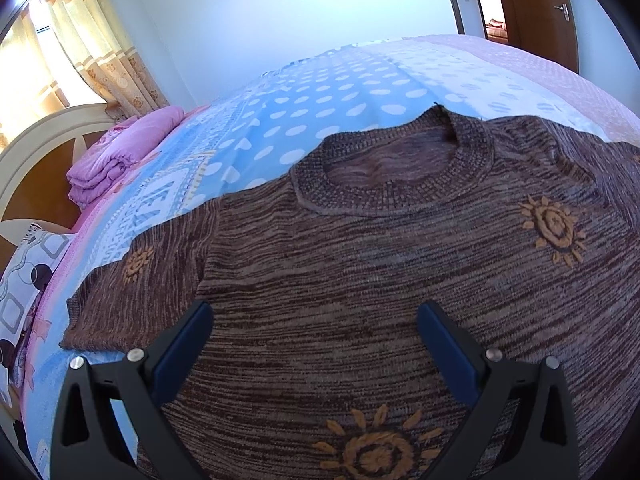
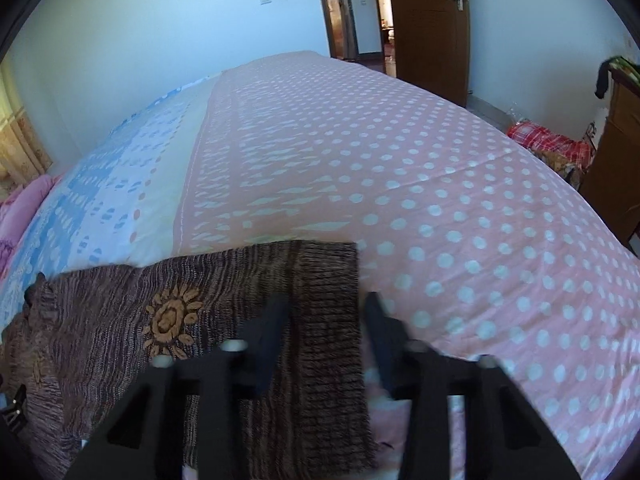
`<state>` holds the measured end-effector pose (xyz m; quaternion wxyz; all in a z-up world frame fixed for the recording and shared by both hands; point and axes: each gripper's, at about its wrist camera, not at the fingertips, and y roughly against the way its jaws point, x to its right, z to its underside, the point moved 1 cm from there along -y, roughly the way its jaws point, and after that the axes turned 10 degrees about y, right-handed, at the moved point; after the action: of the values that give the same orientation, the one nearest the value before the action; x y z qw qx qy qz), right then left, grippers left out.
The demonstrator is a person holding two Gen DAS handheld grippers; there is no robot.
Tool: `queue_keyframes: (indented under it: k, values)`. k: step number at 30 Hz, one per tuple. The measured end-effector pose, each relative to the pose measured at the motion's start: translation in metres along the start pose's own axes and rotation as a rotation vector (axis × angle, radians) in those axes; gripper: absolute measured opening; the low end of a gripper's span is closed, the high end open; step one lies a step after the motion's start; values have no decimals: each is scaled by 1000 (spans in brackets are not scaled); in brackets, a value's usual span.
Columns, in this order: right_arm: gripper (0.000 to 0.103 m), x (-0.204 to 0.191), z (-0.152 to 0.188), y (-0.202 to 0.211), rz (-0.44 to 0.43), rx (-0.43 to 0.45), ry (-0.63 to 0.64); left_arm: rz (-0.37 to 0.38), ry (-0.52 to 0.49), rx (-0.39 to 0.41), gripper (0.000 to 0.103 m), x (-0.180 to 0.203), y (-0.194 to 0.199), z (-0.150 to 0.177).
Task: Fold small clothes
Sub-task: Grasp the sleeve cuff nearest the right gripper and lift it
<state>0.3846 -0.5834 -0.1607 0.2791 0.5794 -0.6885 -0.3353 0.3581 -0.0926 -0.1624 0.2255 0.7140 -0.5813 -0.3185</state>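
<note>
1. The brown marled knit sweater with orange sun motifs [image 1: 360, 280] lies flat & face-up on the bed, round ribbed collar [image 1: 392, 168] pointing away from you. Body is spread out, no crease or fold visible in it.
2. Both sleeves are out to the sides, not tucked: one short sleeve [image 1: 132, 292] sticks out at the left in the left wrist view; the other ends in a dark ribbed cuff [image 2: 328, 280], seen in the right wrist view.
3. Your right tool [image 2: 326, 304] is down at that cuff. Jaws look apart, one finger over the sleeve, the other just off the cuff's outer edge, so the cuff sits between them. Pic is blurred; no pinch on the knit shows yet.
4. Your left tool [image 1: 316, 312] hovers over the sweater's chest, jaws wide open, holding nothing.
5. Progress, my read: prep done (garment laid out), folding itself barely begun. Left to do, prob.: bring both sleeves in, then fold the body over.
6. Around it: the polka-dot sheet, blue & pink panels [image 2: 440, 200], has plenty of room beside the garment. A folded pink quilt [image 1: 116, 152] sits well apart by the headboard.
</note>
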Motion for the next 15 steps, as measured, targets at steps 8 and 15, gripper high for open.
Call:
queue_keyframes:
  k: [8,15]
  values:
    - [6,-24,-13,46,-20,66,60,54,37,-14,103,-13,7,-3]
    - [6,-73,-48,112,-85,135,103,90,79,29,103,-41,31,-13]
